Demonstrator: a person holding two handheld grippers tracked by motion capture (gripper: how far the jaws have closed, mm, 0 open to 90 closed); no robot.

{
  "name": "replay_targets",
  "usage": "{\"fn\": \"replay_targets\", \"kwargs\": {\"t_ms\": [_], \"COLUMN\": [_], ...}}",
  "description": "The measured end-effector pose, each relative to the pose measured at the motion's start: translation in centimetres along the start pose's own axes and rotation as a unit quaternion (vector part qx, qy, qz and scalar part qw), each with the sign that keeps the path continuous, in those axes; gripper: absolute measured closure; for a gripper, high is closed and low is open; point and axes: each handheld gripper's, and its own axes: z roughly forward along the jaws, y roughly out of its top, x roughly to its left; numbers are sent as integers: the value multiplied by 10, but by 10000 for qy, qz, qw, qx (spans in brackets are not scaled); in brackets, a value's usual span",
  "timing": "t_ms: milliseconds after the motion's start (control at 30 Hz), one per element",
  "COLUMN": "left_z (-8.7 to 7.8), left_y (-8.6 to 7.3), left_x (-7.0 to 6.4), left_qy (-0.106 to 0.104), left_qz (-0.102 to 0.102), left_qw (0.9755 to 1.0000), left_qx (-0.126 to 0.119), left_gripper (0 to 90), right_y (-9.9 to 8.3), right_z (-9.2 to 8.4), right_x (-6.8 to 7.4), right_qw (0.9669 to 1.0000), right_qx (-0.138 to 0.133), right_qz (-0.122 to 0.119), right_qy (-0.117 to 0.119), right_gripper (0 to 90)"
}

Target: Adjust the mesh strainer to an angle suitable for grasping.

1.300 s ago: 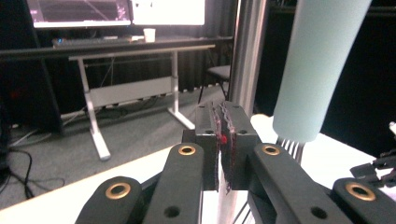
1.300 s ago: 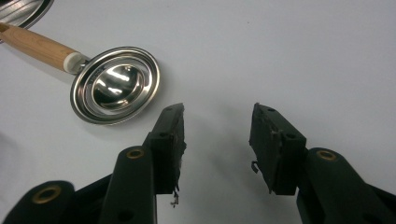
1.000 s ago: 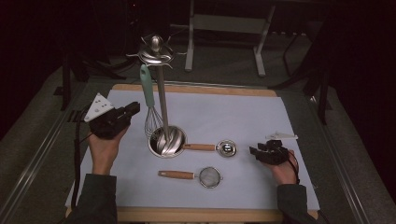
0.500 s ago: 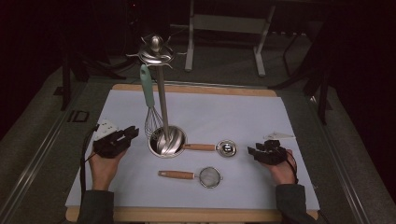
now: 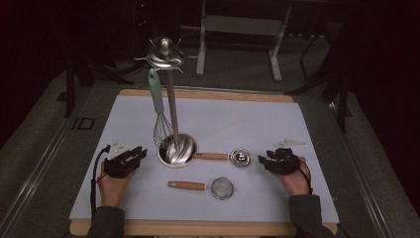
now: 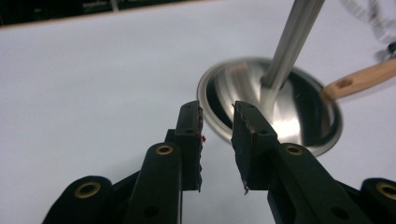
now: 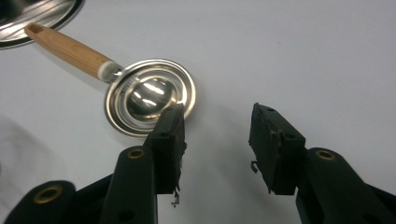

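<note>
A steel utensil stand [image 5: 171,109] rises from a round base [image 5: 177,148] on a white mat [image 5: 237,119]. A whisk [image 5: 157,99] with a teal handle hangs from its top. My left gripper [image 5: 134,155] rests on the mat just left of the base [image 6: 299,116]. Its jaws have just been opening, and it [image 6: 217,112] is open with nothing between them. My right gripper [image 5: 266,159] lies at the right, open and empty [image 7: 217,116]. Just off its left jaw lies a wooden-handled round steel scoop [image 7: 149,95], also [image 5: 241,157] in the high view.
A small wooden-handled strainer [image 5: 224,188] lies nearer the front edge, between my hands. The mat sits on a wooden board [image 5: 208,92] with metal rails at both sides. A metal frame [image 5: 237,29] stands on the dark floor behind.
My left hand has come down from beside the whisk to rest on the mat, and its jaws have opened. My right hand has stayed in place.
</note>
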Motion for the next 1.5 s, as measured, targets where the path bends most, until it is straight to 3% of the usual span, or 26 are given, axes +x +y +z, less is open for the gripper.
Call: {"fn": "replay_targets", "kwargs": {"t_ms": [267,433,500,633,900,1133,1267,1500], "left_z": [14,18,20,20,22,22,22,23], "left_y": [-12,-17,-18,-18,-18,-18,-18,-18], "left_x": [2,3,4,2,-2,-2,-3,-3], "left_qy": [-8,69,77,130,234,244,257,269], "left_qz": [13,68,9,116,247,246,277,301], "left_qw": [9996,9989,9987,9987,9978,9978,9976,9973], "left_qx": [298,449,500,484,562,564,588,607], "left_gripper": [713,703,700,701,691,687,685,674], "right_y": [13,18,19,25,37,46,46,44], "right_z": [1,3,4,7,16,24,27,38], "right_x": [17,30,36,47,71,100,119,145], "right_qw": [9992,9978,9965,9929,9873,9786,9702,9578], "right_qx": [-17,-6,4,-13,97,211,287,507], "right_qz": [-356,-532,-543,-609,-979,-1406,-1737,-2082], "right_qy": [154,390,630,1024,1247,1486,1667,1917], "right_gripper": [551,553,554,555,561,565,570,567]}}
